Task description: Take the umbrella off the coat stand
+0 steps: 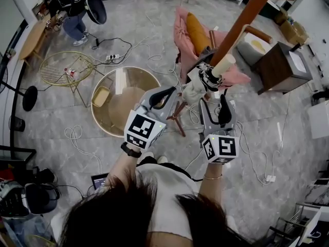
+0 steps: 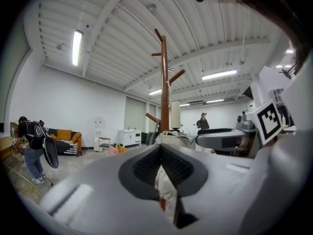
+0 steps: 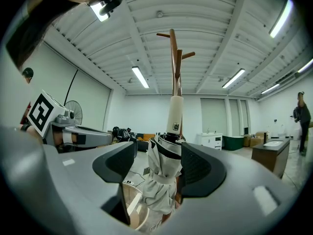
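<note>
A folded beige umbrella point(image 1: 194, 90) with a cream handle point(image 1: 224, 65) hangs upright against the brown wooden coat stand point(image 1: 241, 22). My right gripper point(image 1: 216, 104) is open around it. In the right gripper view the umbrella point(image 3: 161, 180) stands between the pads of the right gripper point(image 3: 157, 163), the left pad clear of the cloth, with the stand point(image 3: 173, 62) behind. My left gripper point(image 1: 167, 94) is just left of the umbrella. In the left gripper view the left gripper's point(image 2: 161, 153) jaws meet at the tips, and beige cloth point(image 2: 165, 192) shows through the slit below.
A round gold-rimmed glass table point(image 1: 103, 118) and a wire side table point(image 1: 66, 68) stand to the left. A pink chair point(image 1: 181, 32) and a dark wooden cabinet point(image 1: 280, 63) stand behind the coat stand. Cables and a power strip point(image 1: 113, 57) lie on the floor. A person point(image 1: 77, 14) stands far left.
</note>
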`<state>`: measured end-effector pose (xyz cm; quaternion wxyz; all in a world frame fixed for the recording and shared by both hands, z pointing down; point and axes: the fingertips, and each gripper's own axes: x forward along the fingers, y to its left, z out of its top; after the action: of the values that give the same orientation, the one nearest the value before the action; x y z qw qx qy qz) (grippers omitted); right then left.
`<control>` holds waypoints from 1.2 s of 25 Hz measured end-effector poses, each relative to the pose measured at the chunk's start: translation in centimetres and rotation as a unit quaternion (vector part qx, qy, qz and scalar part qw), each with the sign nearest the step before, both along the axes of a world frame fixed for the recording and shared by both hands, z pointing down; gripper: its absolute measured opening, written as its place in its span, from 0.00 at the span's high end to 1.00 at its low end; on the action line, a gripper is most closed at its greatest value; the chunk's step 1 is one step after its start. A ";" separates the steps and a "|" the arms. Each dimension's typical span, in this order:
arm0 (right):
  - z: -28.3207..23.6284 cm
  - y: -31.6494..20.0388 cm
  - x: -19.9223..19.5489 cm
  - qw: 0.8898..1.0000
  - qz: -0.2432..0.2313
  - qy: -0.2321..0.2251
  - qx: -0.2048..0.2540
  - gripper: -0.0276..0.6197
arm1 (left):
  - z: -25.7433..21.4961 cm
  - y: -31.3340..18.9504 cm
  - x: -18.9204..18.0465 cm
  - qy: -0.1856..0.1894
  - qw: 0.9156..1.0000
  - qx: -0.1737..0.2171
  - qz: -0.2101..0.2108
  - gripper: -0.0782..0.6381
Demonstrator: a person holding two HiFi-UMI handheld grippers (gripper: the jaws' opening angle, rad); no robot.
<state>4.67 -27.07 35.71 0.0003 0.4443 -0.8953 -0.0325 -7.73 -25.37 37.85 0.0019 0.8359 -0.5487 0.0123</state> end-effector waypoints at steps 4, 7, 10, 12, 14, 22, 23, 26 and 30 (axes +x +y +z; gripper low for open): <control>-0.3 -0.3 0.2 1.000 0.008 -0.001 0.004 0.52 | 0.2 0.1 0.3 -0.001 1.000 -0.001 0.004 0.81; -0.6 -0.8 0.5 1.000 0.011 0.000 0.009 0.50 | 0.1 0.2 0.5 0.000 1.000 -0.005 0.003 0.81; -0.9 -1.4 0.6 1.000 0.012 0.003 0.013 0.48 | 0.0 0.2 0.8 0.001 1.000 -0.007 0.004 0.81; -0.8 -1.9 0.4 1.000 0.011 0.010 0.015 0.46 | -0.1 0.1 1.0 0.002 1.000 -0.005 0.005 0.81; -0.6 -2.3 -0.1 1.000 0.008 0.018 0.016 0.45 | -0.1 0.1 1.0 0.002 1.000 -0.003 0.004 0.81; 0.3 -4.2 -1.5 0.999 0.019 0.036 0.016 0.41 | 0.6 0.8 0.3 -0.001 1.000 -0.010 -0.004 0.81; 0.6 -4.4 -1.6 0.999 0.022 0.037 0.015 0.41 | 0.8 0.8 0.2 -0.002 1.000 -0.012 -0.006 0.81; 1.2 -5.2 -1.7 0.998 0.032 0.043 0.013 0.40 | 1.1 1.0 -0.1 -0.004 1.000 -0.016 -0.009 0.81; 1.7 -6.3 -1.8 0.997 0.039 0.061 0.015 0.40 | 1.5 1.2 -0.5 -0.004 1.000 -0.021 -0.012 0.81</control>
<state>2.85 -33.36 37.43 0.0492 0.4763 -0.8749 -0.0723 -8.19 -24.13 39.36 0.0170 0.8287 -0.5587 0.0272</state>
